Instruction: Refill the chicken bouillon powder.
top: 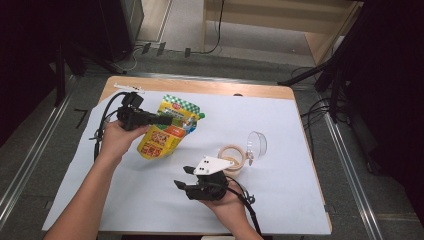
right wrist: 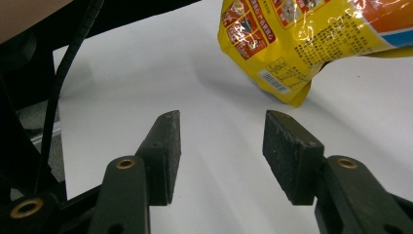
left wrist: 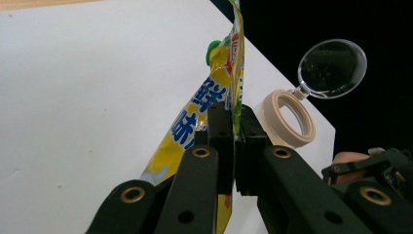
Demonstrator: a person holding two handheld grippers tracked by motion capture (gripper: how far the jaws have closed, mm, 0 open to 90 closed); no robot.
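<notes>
A yellow spouted food pouch [top: 167, 134] with a green cap [top: 202, 116] sits tilted on the white sheet [top: 140, 200], its lower corner on the paper. My left gripper [top: 166, 120] reaches in from the left and is shut on the pouch's upper edge. In the left gripper view the pads [left wrist: 221, 126] pinch the thin pouch [left wrist: 214, 92] edge-on. My right gripper [top: 181, 177] rests low near the front, pointing left, open and holding nothing. In the right gripper view its jaws [right wrist: 221, 141] stand apart over bare paper, with the pouch's bottom corner [right wrist: 292, 44] beyond them.
A beige tape roll [top: 232, 157] lies just behind the right gripper. A clear round magnifier [top: 256, 144] stands beside it; both also appear in the left gripper view, roll [left wrist: 287, 119] and lens [left wrist: 332, 68]. The wooden table edge [top: 200, 86] runs along the back.
</notes>
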